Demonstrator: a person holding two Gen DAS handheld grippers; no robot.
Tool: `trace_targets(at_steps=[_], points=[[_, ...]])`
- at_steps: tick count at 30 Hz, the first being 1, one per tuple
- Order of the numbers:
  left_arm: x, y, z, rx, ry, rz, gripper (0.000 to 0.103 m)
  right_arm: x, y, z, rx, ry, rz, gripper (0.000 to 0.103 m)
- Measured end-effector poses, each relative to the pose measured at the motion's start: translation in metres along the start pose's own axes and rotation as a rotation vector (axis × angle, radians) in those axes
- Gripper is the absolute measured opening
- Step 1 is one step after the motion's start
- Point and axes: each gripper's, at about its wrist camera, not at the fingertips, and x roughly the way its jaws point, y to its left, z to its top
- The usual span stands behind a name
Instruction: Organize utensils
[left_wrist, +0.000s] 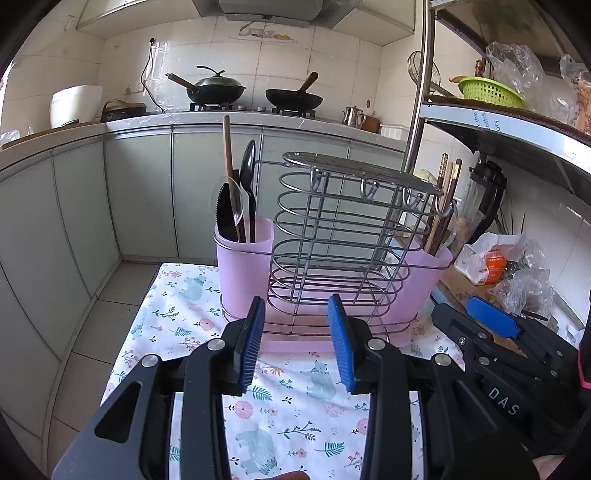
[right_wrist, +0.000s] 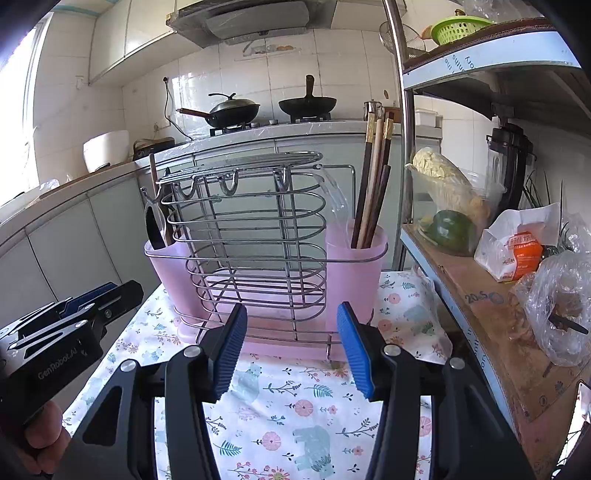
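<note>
A wire utensil rack (left_wrist: 343, 236) with two pink plastic cups stands on a floral cloth (left_wrist: 295, 406). The left cup (left_wrist: 243, 266) holds a wooden-handled utensil, a black spoon (left_wrist: 248, 173), a clear spoon and a black serrated knife. The right cup (right_wrist: 354, 266) holds several chopsticks (right_wrist: 375, 184) and a clear utensil. My left gripper (left_wrist: 297, 343) is open and empty in front of the rack's base. My right gripper (right_wrist: 291, 343) is open and empty in front of the rack (right_wrist: 251, 236). Each gripper shows at the edge of the other's view.
A shelf unit (right_wrist: 480, 295) at the right holds bags, a green pepper (right_wrist: 448, 229), a blender and a green basket (left_wrist: 489, 90). A counter behind carries two woks (left_wrist: 291, 98) and a rice cooker (left_wrist: 75, 105). Tiled floor lies left of the cloth.
</note>
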Motion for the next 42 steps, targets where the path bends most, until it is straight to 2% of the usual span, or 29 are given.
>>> trace_targets(at_steps=[42], points=[[0.011,-0.001,-0.005,0.007,0.031,-0.002,0.036,0.011,-0.001,-0.003,-0.011,0.026,-0.001,0.05]])
